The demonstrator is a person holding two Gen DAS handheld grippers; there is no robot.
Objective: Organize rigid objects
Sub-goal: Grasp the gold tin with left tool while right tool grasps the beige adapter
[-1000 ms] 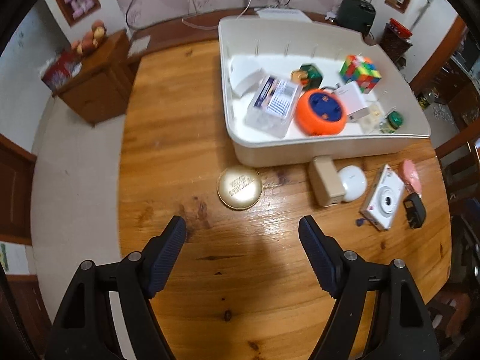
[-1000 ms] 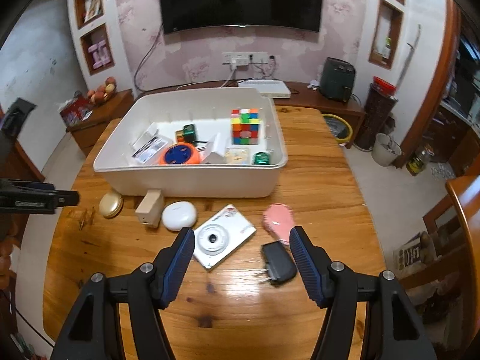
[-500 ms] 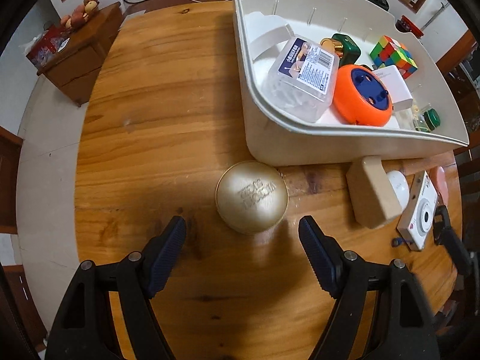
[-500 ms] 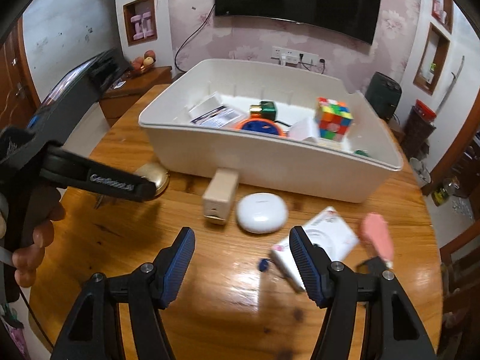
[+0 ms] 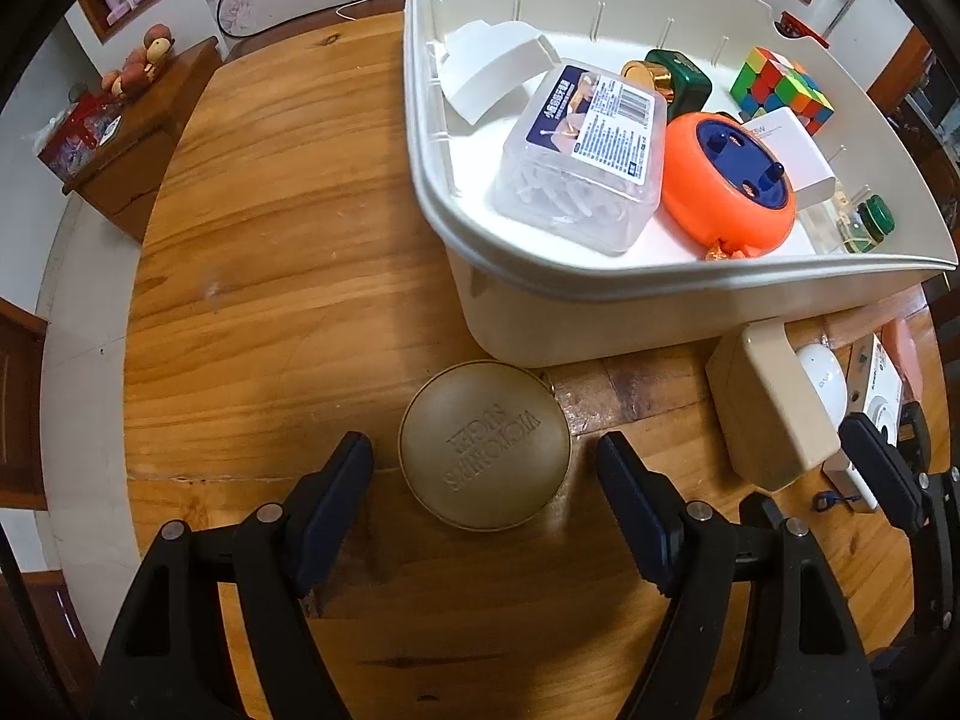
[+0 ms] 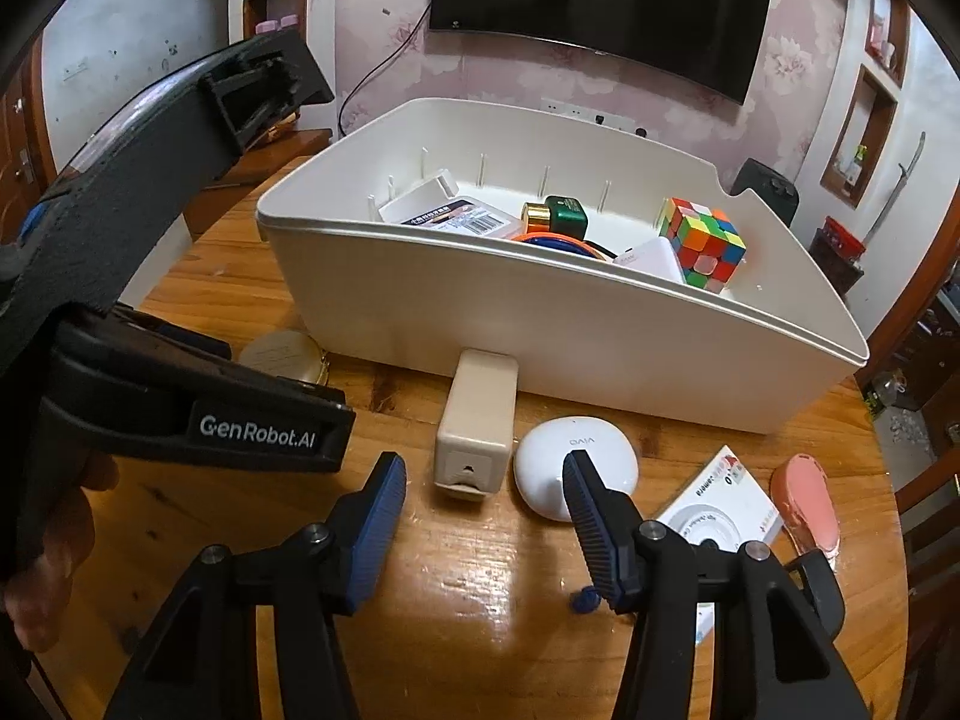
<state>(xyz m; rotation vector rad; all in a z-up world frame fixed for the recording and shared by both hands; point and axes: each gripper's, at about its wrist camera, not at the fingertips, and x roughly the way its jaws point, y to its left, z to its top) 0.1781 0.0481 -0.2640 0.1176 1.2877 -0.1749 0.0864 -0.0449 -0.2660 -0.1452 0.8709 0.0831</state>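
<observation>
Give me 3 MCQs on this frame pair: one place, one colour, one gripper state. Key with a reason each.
1. Where is the round gold tin?
A. inside the white bin
B. on the table, between the left gripper's open fingers
C. on top of the beige box

2. What colour is the round disc in the white bin?
A. orange with a blue centre
B. all green
C. pink

3. What is the right gripper doing?
A. shut on the white oval case
B. holding the cube
C. holding nothing, the beige box ahead between its fingers

Key: 1 B, wood shows either side of the tin. 2 A, seen from the left wrist. 3 C, its jaws have just been closing but touch nothing; the beige box stands free.
</observation>
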